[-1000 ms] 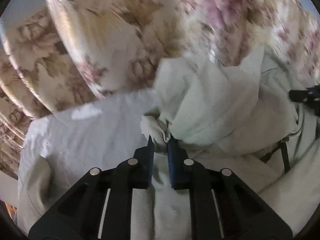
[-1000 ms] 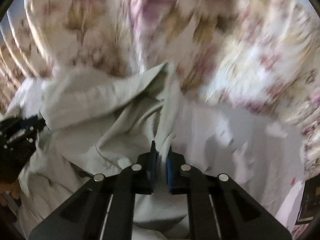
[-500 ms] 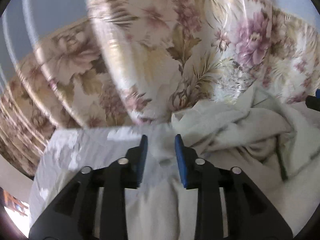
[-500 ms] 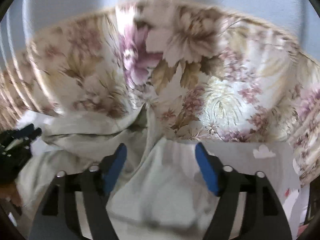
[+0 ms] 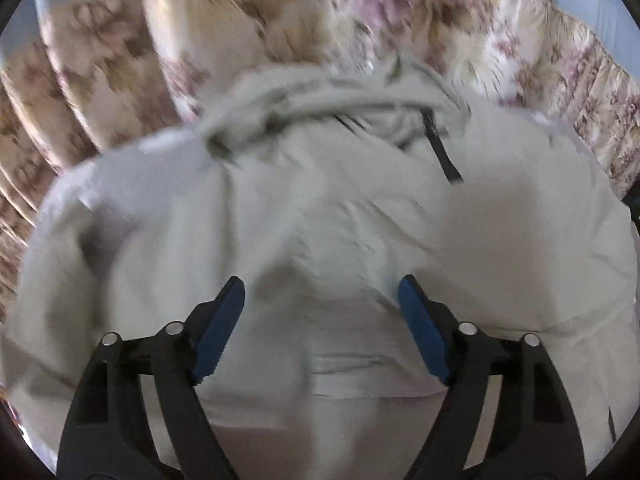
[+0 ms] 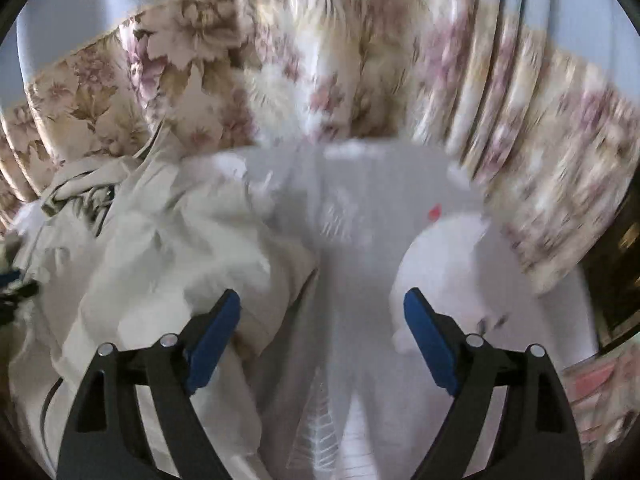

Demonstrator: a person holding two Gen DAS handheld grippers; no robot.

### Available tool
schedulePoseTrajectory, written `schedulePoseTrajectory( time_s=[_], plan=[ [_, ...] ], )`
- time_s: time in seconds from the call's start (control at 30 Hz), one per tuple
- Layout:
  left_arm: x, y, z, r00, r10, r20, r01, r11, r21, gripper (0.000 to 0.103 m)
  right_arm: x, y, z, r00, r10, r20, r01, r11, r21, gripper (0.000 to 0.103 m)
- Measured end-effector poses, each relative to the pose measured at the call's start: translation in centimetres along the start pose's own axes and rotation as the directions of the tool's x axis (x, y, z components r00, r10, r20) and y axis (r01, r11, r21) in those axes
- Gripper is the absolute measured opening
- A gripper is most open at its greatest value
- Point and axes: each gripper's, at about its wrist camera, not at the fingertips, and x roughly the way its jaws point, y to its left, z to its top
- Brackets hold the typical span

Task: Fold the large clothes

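A large pale grey-green jacket (image 5: 320, 200) with a dark zipper (image 5: 440, 152) lies rumpled on a light sheet. In the left wrist view it fills the middle, its collar bunched at the far side. My left gripper (image 5: 320, 304) is open and empty, just above the jacket. In the right wrist view the jacket (image 6: 152, 248) lies to the left. My right gripper (image 6: 322, 320) is open and empty, over the jacket's right edge and the bare sheet (image 6: 360, 220).
A floral curtain (image 6: 320, 72) hangs behind the surface in both views. A white lump of cloth (image 6: 440, 256) lies on the sheet at the right. Dark furniture (image 6: 616, 264) stands at the far right edge.
Both grippers were shut on jacket folds a second ago. They let go, opened wide and pulled back. The jacket now lies spread on the sheet.
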Motion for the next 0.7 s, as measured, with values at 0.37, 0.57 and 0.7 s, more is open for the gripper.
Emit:
schedulePoseTrajectory(
  time_s=[0.37,0.57,0.7],
  plan=[
    [1.7,-0.5,-0.5,1.0,-0.01,0.027,0.012,0.997,-0.075,0.056,5.3,3.7,0.2,0.984,0.127,-0.128,-0.133,0.99,-0.041,0.026],
    [-0.1,-0.6,-0.1,0.991,-0.023,0.13,0.037,0.994,-0.103,0.039,-1.4,2.8,0.6,0.995,0.031,0.09,-0.023,0.996,-0.086,0.004],
    [-0.1,-3.4,-0.1,0.981,0.076,0.181,-0.078,0.997,0.005,0.038,-3.7,4.1,0.4,0.979,-0.072,0.191,0.11,0.974,-0.197,0.004]
  ],
)
